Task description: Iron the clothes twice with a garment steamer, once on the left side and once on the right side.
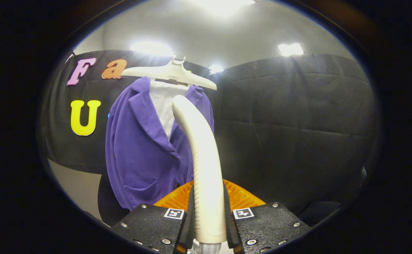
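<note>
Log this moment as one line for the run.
hand-held gripper: shut on steamer | steamer: upright, head near jacket collar | jacket: on hanger

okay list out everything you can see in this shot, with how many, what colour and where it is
Garment steamer handle: one, white, upright between the fingers, its head reaching up in front of the cardigan.
Cardigan: one, purple, hanging on the hanger beyond the fingers, left of the steamer handle.
Inner garment: one, white, showing at the cardigan's open neck.
Hanger: one, white, above the cardigan.
Ribbed part: one, orange, just ahead of the fingers, behind the base of the steamer handle; what it is I cannot tell.
Booth wall: black cloth, behind everything.
Ceiling lights: several, white, above the wall.
Tongs: one pair, closed on the steamer handle, both fingers pressing its sides.
</note>
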Action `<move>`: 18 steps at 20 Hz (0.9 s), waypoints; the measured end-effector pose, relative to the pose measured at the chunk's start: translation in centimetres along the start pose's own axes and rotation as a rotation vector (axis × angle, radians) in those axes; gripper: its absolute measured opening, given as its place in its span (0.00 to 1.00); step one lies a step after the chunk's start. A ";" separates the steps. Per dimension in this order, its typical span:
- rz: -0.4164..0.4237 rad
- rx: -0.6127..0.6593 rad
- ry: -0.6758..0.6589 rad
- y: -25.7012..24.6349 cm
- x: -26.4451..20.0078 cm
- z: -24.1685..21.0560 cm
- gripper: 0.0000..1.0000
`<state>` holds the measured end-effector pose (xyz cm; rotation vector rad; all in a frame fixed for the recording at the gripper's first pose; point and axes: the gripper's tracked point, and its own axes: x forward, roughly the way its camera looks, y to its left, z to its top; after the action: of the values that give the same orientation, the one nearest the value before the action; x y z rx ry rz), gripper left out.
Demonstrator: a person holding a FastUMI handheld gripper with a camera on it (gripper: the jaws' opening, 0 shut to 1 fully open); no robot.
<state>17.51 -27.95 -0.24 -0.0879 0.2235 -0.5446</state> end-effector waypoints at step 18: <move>-0.263 -0.061 -0.104 2.3 8.8 5.8 0.36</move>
<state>27.39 -30.47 3.40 -0.2063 0.1278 -0.7934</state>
